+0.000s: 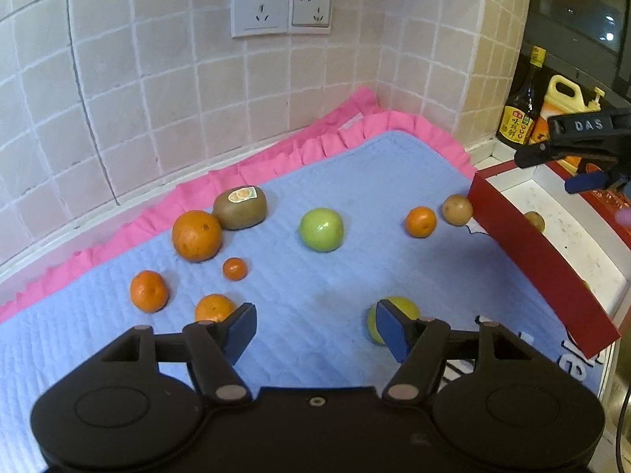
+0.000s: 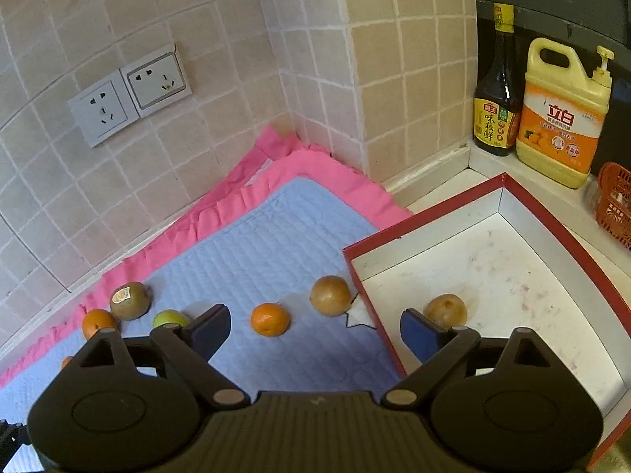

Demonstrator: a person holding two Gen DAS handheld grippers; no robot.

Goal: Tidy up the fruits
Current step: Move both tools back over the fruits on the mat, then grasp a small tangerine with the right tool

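Note:
On the blue mat (image 1: 315, 181) lie a large orange (image 1: 196, 235), a stickered kiwi (image 1: 240, 207), a green apple (image 1: 321, 229), smaller oranges (image 1: 420, 221) and a brown fruit (image 1: 457, 209). My left gripper (image 1: 315, 329) hovers open over the mat's near part, holding nothing. An orange (image 1: 215, 307) peeks from behind its left finger and a yellow-green fruit (image 1: 398, 307) from behind its right. My right gripper (image 2: 315, 329) stands open and empty above the red box's (image 2: 434, 213) near corner. One brown fruit (image 2: 445, 309) lies inside the box, another (image 2: 330, 295) just outside it.
A soy sauce bottle (image 2: 497, 90), a yellow detergent jug (image 2: 560, 118) and an orange basket (image 2: 615, 209) stand behind the box. Tiled walls with two sockets (image 1: 280, 8) close off the back. A pink frill (image 1: 276, 157) edges the mat.

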